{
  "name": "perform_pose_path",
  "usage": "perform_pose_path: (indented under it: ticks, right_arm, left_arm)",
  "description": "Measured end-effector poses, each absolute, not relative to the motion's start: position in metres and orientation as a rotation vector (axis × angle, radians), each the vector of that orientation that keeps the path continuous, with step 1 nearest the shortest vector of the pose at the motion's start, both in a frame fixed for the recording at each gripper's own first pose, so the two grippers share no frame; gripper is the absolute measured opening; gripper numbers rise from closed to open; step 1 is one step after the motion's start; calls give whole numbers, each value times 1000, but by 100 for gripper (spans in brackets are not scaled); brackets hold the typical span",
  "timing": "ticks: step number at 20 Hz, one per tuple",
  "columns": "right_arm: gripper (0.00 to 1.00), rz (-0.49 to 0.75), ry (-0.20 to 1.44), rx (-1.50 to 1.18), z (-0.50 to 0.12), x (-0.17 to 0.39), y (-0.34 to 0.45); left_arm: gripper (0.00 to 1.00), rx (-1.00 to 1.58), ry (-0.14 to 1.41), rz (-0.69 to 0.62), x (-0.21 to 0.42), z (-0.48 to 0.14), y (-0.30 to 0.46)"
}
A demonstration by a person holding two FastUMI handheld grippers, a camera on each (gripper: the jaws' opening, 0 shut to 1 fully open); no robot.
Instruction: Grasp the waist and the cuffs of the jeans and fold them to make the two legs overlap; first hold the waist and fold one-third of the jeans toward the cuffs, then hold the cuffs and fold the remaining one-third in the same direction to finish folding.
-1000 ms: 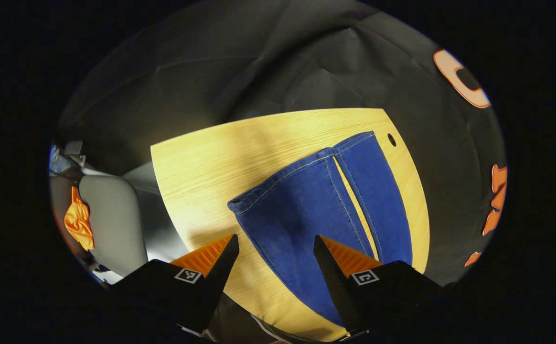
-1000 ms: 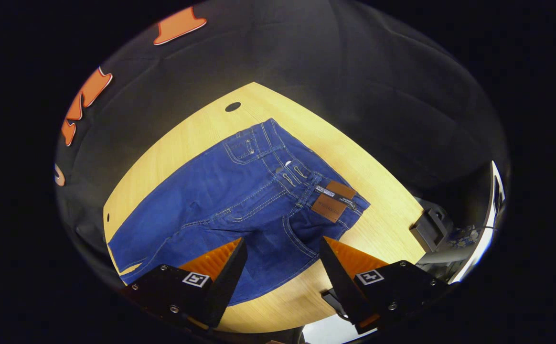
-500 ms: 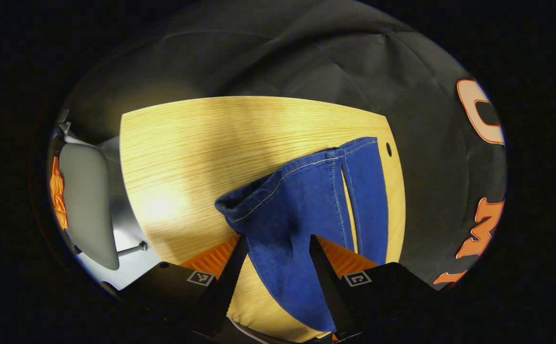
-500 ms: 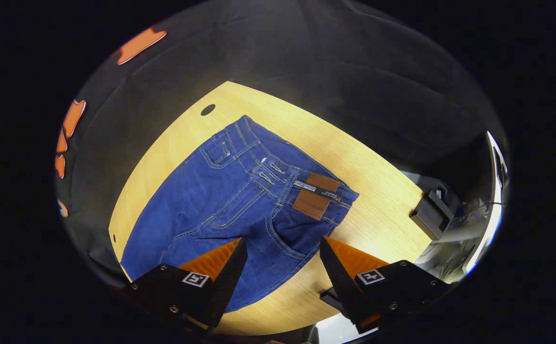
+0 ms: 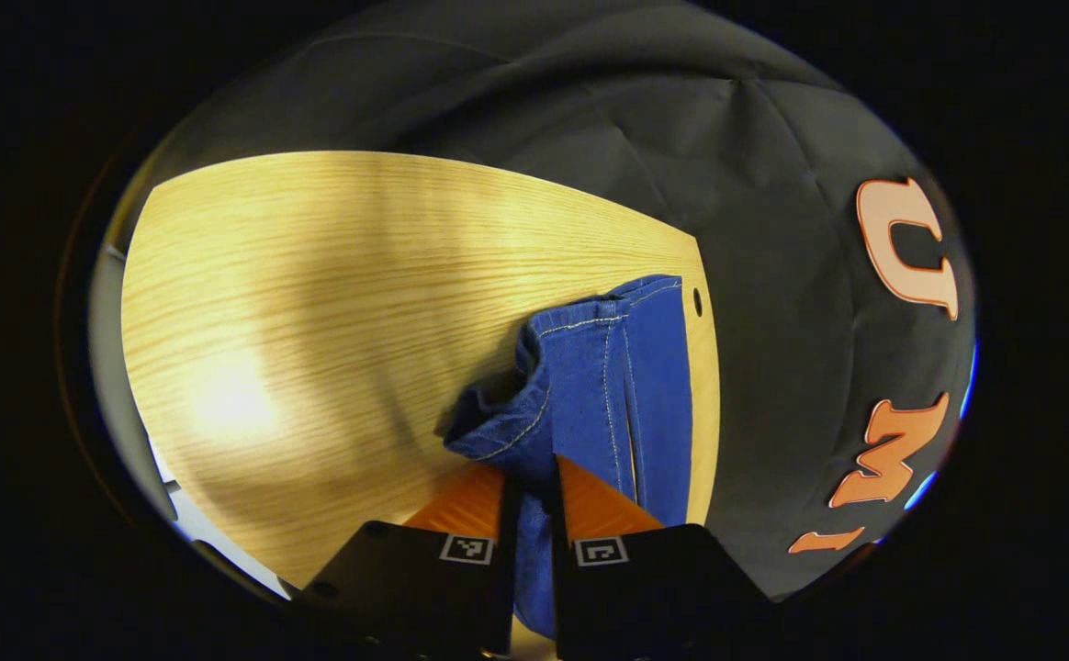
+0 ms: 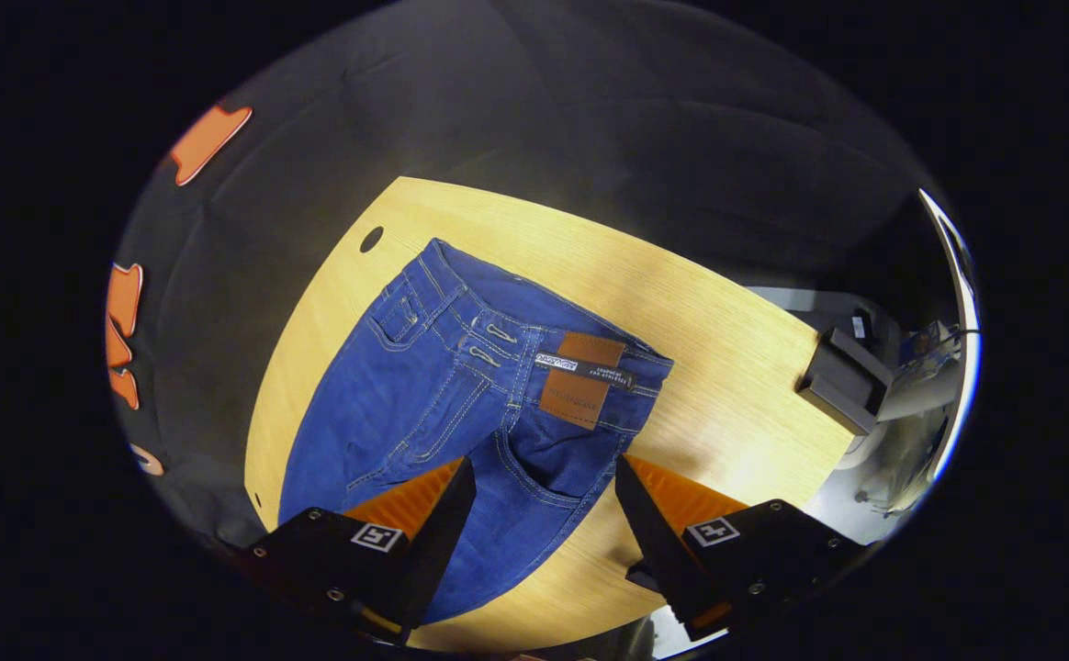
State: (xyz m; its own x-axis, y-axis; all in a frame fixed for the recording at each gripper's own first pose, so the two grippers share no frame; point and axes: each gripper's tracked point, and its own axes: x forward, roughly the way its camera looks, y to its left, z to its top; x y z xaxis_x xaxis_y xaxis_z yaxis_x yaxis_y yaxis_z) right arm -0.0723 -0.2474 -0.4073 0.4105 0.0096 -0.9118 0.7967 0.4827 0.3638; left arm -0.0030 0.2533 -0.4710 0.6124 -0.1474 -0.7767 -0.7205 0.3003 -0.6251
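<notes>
Denim jeans [image 5: 590, 386] cuff pinched in left tool [image 5: 532, 477]; right tool [image 6: 544, 487] spread wide

Wood table [image 6: 727, 386]; jeans [image 6: 443, 386] flat on it, cuff end prob lifted.

In the left gripper view, the blue denim jeans [image 5: 622, 386] run down between the left gripper [image 5: 532, 500]'s two fingers and pass out of sight below them, so the leg's lower stretch is hidden. In the right gripper view, the right gripper [image 6: 544, 500]'s fingers cover the jeans' near edge, and the legs run off behind its left finger. The print on the brown leather waist patch [image 6: 580, 390], ahead of that gripper, is too small to read.
</notes>
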Motion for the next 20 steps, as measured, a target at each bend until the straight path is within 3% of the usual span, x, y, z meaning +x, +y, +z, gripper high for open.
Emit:
perform_pose_path:
  ticks: [1,8,14,16,17,18,20]
  right_arm:
    - [96,-604,1037,956,-408,-74,-250]
    - [97,-657,1015,1043,-424,-95,-268]
    - [94,-675,1005,1120,-448,-66,-278]
    - [87,-665,1088,1006,-455,-73,-277]
    - [77,-670,1123,953,-458,-75,-278]
    - [73,-703,1155,914,-460,-78,-280]
    - [43,-708,1162,961,-462,-73,-273]
  left_arm:
    - [4,-1248,848,466,-1,-466,260]
    - [4,-1089,860,444,3,-440,254]
    - [4,-1050,822,397,13,-400,248]
    - [4,-1024,818,393,17,-389,247]
    - [4,-1012,809,387,20,-382,246]
    - [4,-1002,804,373,22,-376,243]
    - [4,-969,802,348,26,-367,241]
